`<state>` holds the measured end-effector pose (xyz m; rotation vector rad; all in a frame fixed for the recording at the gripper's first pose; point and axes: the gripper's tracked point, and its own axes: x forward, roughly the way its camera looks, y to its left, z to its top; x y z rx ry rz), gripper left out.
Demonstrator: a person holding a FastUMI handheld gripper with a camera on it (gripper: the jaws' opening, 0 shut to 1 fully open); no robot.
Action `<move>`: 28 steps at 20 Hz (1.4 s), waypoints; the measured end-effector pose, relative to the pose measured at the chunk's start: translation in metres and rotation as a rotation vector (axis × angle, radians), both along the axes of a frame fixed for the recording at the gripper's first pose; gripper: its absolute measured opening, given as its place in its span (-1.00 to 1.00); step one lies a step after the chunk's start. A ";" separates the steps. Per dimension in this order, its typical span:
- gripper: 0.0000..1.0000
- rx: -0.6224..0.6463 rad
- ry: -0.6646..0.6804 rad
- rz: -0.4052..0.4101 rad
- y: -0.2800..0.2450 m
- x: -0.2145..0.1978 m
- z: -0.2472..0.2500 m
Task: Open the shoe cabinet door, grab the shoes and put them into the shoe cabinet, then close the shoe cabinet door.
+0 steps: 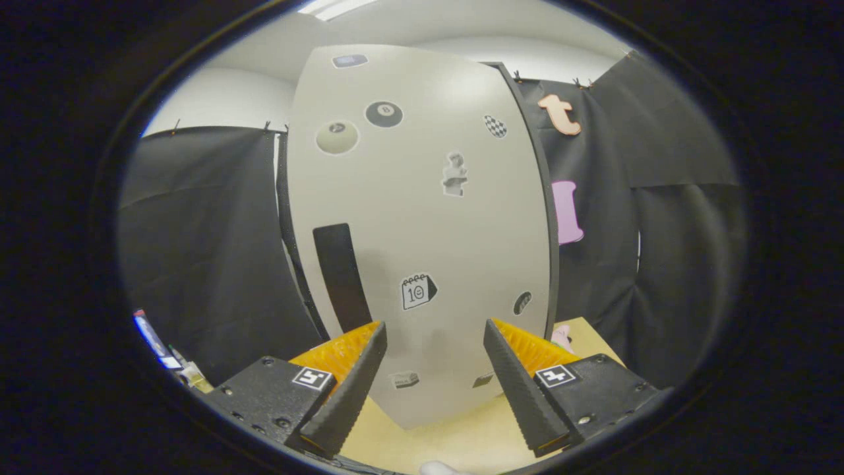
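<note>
The shoe cabinet's pale door [422,218] stands shut right in front of me, dotted with small stickers. A dark vertical handle slot [341,277] sits near the door's left edge, just above my left finger. My gripper [435,333] is open, its two fingers spread wide in front of the door's lower part, with nothing between them. A small pink thing [562,337], possibly part of a shoe, peeks out beyond the right finger by the door's right edge; most of it is hidden.
The cabinet stands on a light wooden tabletop [455,435]. Black booth cloth [211,251] hangs on both sides of the cabinet. Some small items [173,359] lie at the far left on the table's edge.
</note>
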<state>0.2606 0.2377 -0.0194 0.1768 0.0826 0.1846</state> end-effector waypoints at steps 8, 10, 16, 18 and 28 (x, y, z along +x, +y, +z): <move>0.96 -0.019 -0.001 -0.034 0.007 -0.012 0.000; 0.96 -0.023 0.003 -0.032 0.009 -0.019 0.004; 0.96 -0.039 -0.009 -0.051 0.012 -0.043 0.014; 0.97 -0.056 -0.030 -0.065 0.008 -0.054 0.026; 0.98 -0.128 -0.048 -0.207 -0.047 -0.128 0.042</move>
